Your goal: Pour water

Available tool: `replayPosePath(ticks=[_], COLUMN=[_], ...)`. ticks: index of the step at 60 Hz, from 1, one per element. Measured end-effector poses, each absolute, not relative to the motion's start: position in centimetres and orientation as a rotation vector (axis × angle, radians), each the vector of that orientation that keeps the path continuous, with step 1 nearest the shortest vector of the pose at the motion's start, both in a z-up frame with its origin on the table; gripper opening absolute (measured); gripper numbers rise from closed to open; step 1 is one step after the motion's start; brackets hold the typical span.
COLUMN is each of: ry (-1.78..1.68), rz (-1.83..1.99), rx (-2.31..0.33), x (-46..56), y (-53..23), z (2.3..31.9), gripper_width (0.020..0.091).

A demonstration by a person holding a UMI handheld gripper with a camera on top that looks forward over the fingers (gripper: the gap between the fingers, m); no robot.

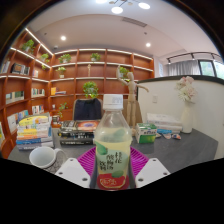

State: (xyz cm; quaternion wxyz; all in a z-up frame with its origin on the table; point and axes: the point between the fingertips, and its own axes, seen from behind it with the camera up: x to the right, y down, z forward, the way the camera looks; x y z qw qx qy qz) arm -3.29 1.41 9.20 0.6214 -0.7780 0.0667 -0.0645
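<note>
A clear plastic bottle [112, 150] with a pale cap and a green and red label stands upright between my gripper's [112, 172] fingers. Both pink pads [87, 160] press on its sides, so the gripper is shut on the bottle. The bottle appears lifted above the grey table [185, 152]. A white cup [42, 156] sits on the table to the left of the fingers, apart from the bottle.
Stacked books [34, 130] lie at the left beyond the cup. A small box [147, 129] and a white vase with flowers [187, 112] stand to the right. A wooden manikin [130, 100] rises behind the bottle. Orange shelving [90, 65] lines the back wall.
</note>
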Motion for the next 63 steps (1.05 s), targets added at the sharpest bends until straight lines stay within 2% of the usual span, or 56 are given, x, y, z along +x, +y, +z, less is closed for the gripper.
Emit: replayPosePath(ticks=[7, 12, 15, 43, 63], ry=[0.146, 0.126, 0.115, 0.034, 0.0], rz=[-0.152, -0.137, -0.124, -0.051, -0.072], rx=[-1.817, -1.831, -1.828, -1.813, -1.829], x=[-3.4, -4.1, -4.7, -8.8, -9.1], y=[1.0, 0.2, -0.6, -14.1, -18.1], z=[9.0, 9.1, 9.4, 12.6, 13.4], gripper_width=[0.052, 0.0728, 0.08, 0.0806, 0.0797])
